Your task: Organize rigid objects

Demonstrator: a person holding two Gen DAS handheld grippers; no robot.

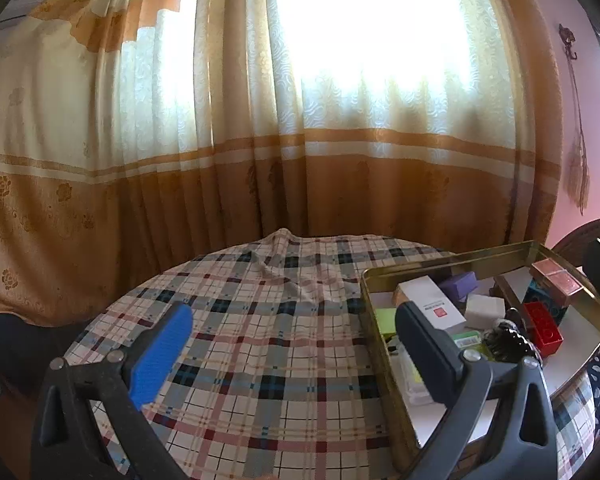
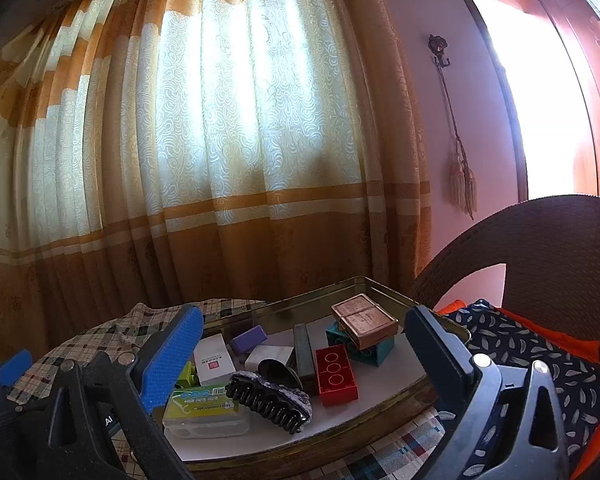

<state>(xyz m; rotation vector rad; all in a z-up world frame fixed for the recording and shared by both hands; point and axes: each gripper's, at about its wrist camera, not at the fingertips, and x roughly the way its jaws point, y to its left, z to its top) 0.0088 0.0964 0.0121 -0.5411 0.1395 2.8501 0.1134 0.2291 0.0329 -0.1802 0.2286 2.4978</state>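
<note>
L gripper [image 1: 292, 332]: lower part of left wrist view, fingers spread wide, nothing btwn them. Blue pad [image 1: 160, 356] lower left, dark finger lower right, overlapping tin's near-left corner.
R gripper [image 2: 304, 336]: bottom of right wrist view, also spread wide, empty, hung over the tin. Blue pad [image 2: 168, 360] lower left.
Tablecloth [image 1: 260, 320]: plaid, filled lower centre of left wrist view, bare where L gripper hovered; wrinkle toward far edge.
Tin [image 2: 380, 286]: gold metal tray w/ low rim, lower centre in right wrist view, lower right in left wrist view. Sat on the plaid cloth; all task items were inside it.
Floss box [image 2: 204, 404]: clear w/ green label, near-left corner of tin, lower left of centre.
Hair claw [image 2: 272, 396]: black, toothed, just beside floss box, near front of tin.
Red brick [image 2: 334, 372]: studded, centre of tin, lying flat.
White box [image 2: 212, 356]: red square mark, left side of tin, partly behind blue pad.
Purple block [image 2: 249, 338]: behind white box, mid-left.
Teal block [image 2: 374, 350]: far right of tin, w/ copper-coloured box [image 2: 364, 320] stacked on top, touching.
Wicker chair [image 2: 540, 248]: right of frame, behind tin; dark feather-print fabric on seat.
Curtain [image 2: 220, 140]: cream/orange, backlit, filled upper half of both views.
Tassel cord [image 2: 462, 184]: on wall hook, upper right.
</note>
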